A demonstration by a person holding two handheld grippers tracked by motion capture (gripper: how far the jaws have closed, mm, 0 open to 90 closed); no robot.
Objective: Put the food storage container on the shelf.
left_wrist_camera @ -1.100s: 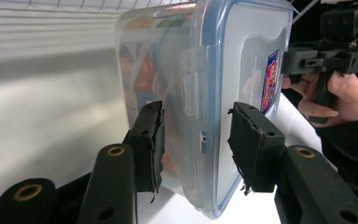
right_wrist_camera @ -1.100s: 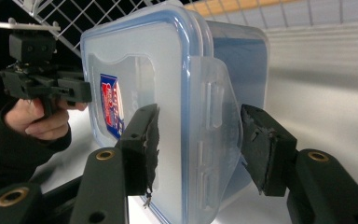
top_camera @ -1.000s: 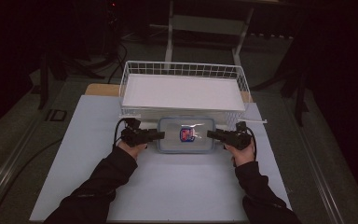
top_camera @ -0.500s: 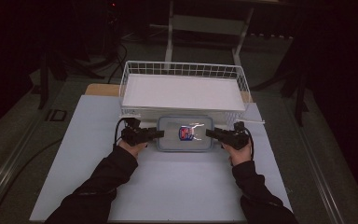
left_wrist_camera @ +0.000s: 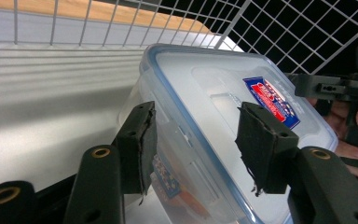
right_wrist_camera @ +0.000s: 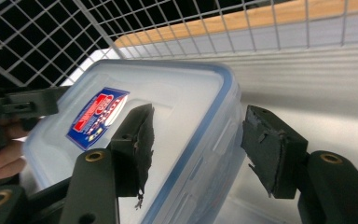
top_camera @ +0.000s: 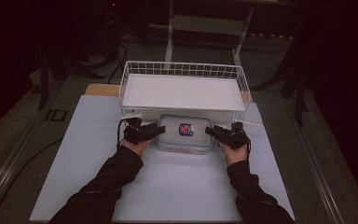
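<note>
The left gripper (left_wrist_camera: 193, 144), jaws having just been opening, is straddling the blue-rimmed edge of a clear plastic lidded container (left_wrist_camera: 214, 93) with a red-and-blue label; a white wire basket (left_wrist_camera: 279, 28) is standing behind.

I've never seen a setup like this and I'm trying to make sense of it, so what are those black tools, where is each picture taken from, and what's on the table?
A person sits at a table and holds a hand tool with two black jaws in each hand. The high view looks down from above: the left gripper and the right gripper sit at the two ends of a clear plastic box with a blue-rimmed lid. Behind it stands a white wire basket. The other two pictures come from cameras riding on the grippers, looking along their jaws. In both, the jaws straddle an edge of the box; they have just been opening, and the pads stand apart from it, so nothing is gripped.
</note>
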